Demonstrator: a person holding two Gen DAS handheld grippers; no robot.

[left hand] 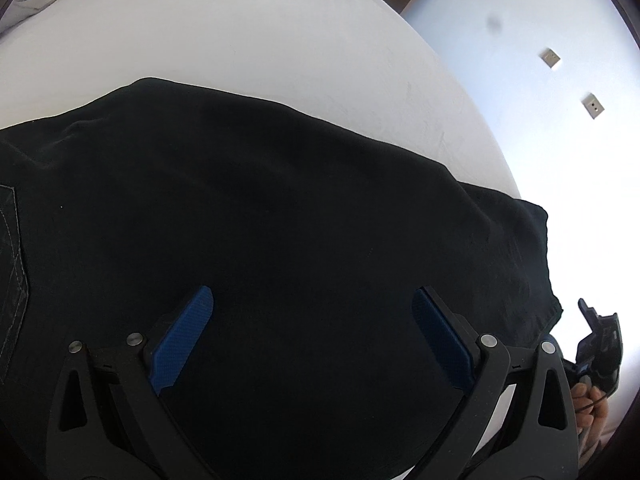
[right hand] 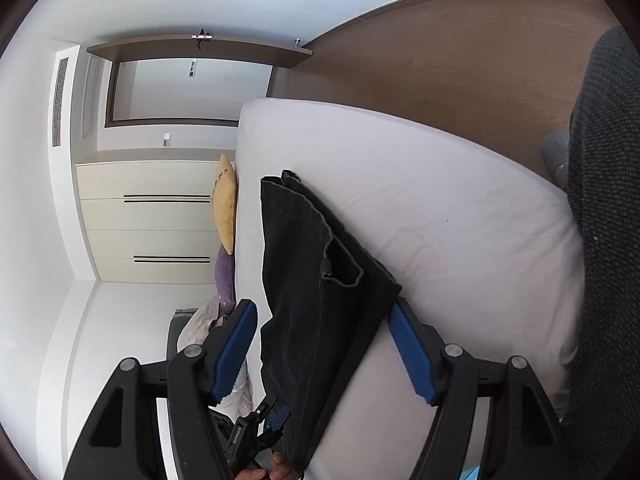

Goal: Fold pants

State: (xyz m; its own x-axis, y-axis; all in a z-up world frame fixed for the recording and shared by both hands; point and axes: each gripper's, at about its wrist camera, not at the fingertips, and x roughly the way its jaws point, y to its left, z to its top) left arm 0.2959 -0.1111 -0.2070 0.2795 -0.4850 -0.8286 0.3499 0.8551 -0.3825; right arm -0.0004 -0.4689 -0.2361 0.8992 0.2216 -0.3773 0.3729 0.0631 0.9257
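Both hand-held grippers (left hand: 312,336) agape, pants (left hand: 260,220) flat.

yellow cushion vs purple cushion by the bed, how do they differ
In the right wrist view the yellow cushion is mustard, the purple cushion lilac. The yellow cushion shows as a longer strip, while the purple cushion shows shorter, its lower end running behind a blue finger of the right gripper. The yellow cushion lies nearer the doorway side. Both sit against the far edge of the white mattress, touching each other.
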